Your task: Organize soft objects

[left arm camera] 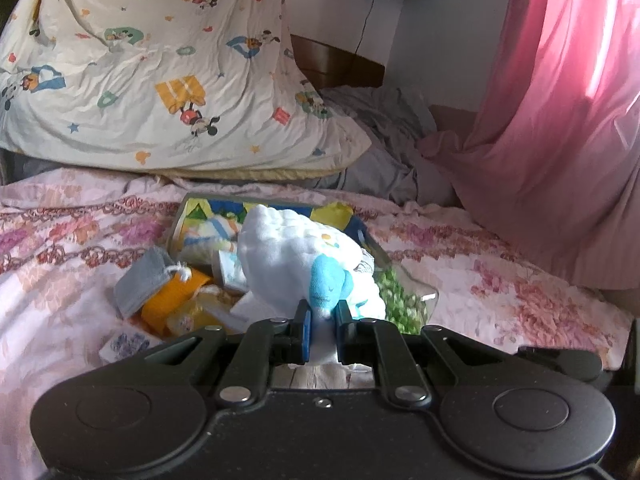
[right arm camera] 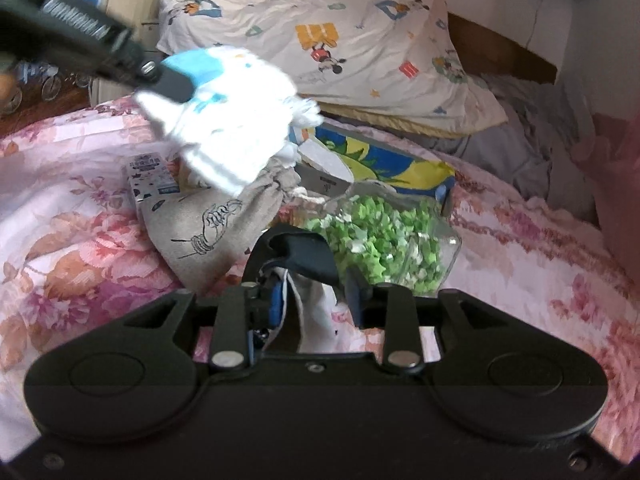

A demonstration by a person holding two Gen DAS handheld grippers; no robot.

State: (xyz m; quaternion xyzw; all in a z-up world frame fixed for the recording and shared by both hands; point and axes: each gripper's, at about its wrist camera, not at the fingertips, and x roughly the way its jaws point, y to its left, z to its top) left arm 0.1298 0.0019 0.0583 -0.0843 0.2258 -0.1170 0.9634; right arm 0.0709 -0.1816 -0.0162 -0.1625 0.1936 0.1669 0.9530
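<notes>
The white-and-blue plush toy (left arm camera: 296, 256) is pinched by its blue end in the left gripper (left arm camera: 323, 328), jaws nearly together on the fabric; it is held clear above the clutter, prob. so it can be carried w/o dragging other items; seen blurred in the right wrist view (right arm camera: 232, 120), so likely in motion. The right gripper (right arm camera: 316, 300) is partly closed w/ pale cloth and a dark strap (right arm camera: 308, 252) between its jaws; whether they are firmly clamped can't be told. Below lie a beige drawstring pouch (right arm camera: 208, 224), coarse-woven w/ a line drawing; a clear jar of green bits (right arm camera: 384, 236), hard and glossy; a bright printed box (left arm camera: 208, 216); a small grey pouch (left arm camera: 140, 284); all rest on the pink floral bedspread (left arm camera: 60, 248), soft and rumpled; a cartoon-print quilt (left arm camera: 160, 72) is heaped behind.
</notes>
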